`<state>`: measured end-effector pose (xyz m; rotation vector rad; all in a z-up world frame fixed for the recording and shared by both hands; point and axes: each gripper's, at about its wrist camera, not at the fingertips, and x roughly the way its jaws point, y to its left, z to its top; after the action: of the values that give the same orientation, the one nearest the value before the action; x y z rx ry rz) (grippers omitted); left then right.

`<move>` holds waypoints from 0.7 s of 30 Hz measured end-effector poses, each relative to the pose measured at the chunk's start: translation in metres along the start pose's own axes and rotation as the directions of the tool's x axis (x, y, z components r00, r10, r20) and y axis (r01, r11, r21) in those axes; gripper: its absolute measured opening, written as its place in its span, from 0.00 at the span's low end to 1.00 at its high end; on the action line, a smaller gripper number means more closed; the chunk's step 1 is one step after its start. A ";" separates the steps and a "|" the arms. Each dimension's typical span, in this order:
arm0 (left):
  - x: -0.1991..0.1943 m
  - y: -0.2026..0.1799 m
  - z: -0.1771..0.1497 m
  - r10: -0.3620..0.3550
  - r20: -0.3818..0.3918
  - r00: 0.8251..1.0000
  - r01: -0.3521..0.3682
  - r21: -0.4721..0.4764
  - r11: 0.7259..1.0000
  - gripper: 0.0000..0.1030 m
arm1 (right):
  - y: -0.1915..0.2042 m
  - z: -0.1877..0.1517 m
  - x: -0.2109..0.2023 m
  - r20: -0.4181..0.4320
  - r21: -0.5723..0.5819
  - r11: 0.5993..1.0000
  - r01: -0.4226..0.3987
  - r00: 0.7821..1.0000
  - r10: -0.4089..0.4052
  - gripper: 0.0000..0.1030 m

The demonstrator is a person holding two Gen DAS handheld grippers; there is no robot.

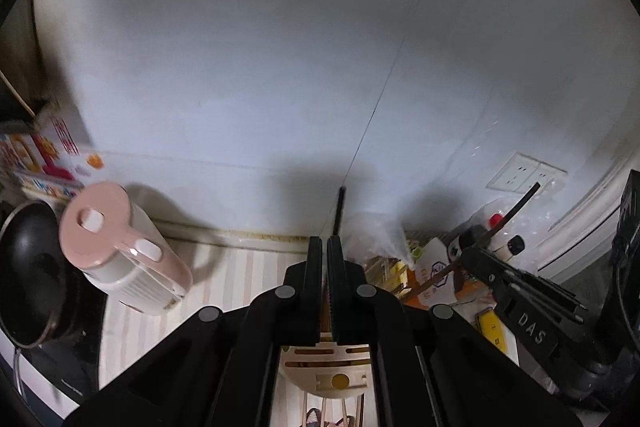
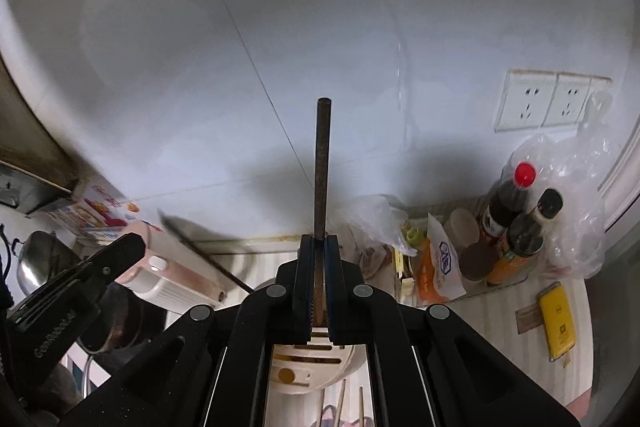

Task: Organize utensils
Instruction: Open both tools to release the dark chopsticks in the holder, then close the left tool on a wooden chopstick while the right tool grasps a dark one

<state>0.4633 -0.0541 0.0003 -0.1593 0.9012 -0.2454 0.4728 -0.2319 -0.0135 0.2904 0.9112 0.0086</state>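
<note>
Right gripper (image 2: 319,247) clenched on a dark chopstick (image 2: 322,167); its body reads "DAS". Left gripper (image 1: 325,247) clenched on another chopstick (image 1: 340,211). Bottle labels illegible.

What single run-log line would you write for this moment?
left gripper: shut on dark chopstick | right gripper: shut on dark chopstick | cream slotted utensil holder: below both

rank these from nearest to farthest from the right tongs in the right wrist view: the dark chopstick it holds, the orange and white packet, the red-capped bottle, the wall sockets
1. Dark chopstick: clamped in the right tongs, sticking up.
2. Orange and white packet: on the counter, to the right.
3. Red-capped bottle: further right, near the wall.
4. Wall sockets: up on the wall, farthest.
</note>
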 end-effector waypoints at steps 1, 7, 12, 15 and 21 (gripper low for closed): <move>0.005 -0.001 -0.002 -0.002 -0.015 1.000 0.002 -0.001 1.000 0.00 | 0.000 0.000 0.006 -0.014 -0.003 1.000 0.005 1.000 -0.005 0.04; 0.007 0.006 -0.014 0.025 -0.052 0.998 -0.024 0.007 1.000 0.05 | -0.006 -0.003 0.042 -0.107 -0.012 1.000 0.024 0.994 -0.025 0.07; 0.001 0.020 -0.038 0.074 -0.069 0.995 -0.075 -0.011 0.997 0.54 | -0.030 -0.012 0.026 -0.084 0.047 0.998 0.038 0.996 -0.034 0.34; 0.001 0.031 -0.062 0.116 -0.057 0.992 -0.117 -0.017 0.993 0.85 | -0.046 -0.031 0.010 -0.076 0.062 0.996 0.069 0.995 -0.065 0.37; 0.025 0.042 -0.119 0.158 -0.126 0.979 -0.158 0.006 0.987 1.00 | -0.074 -0.097 0.014 -0.151 0.102 0.986 0.131 0.982 -0.115 0.43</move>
<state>0.3904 -0.0249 -0.1010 -0.0761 1.0349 -0.1062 0.3974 -0.2772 -0.0986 0.3396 1.0746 -0.1378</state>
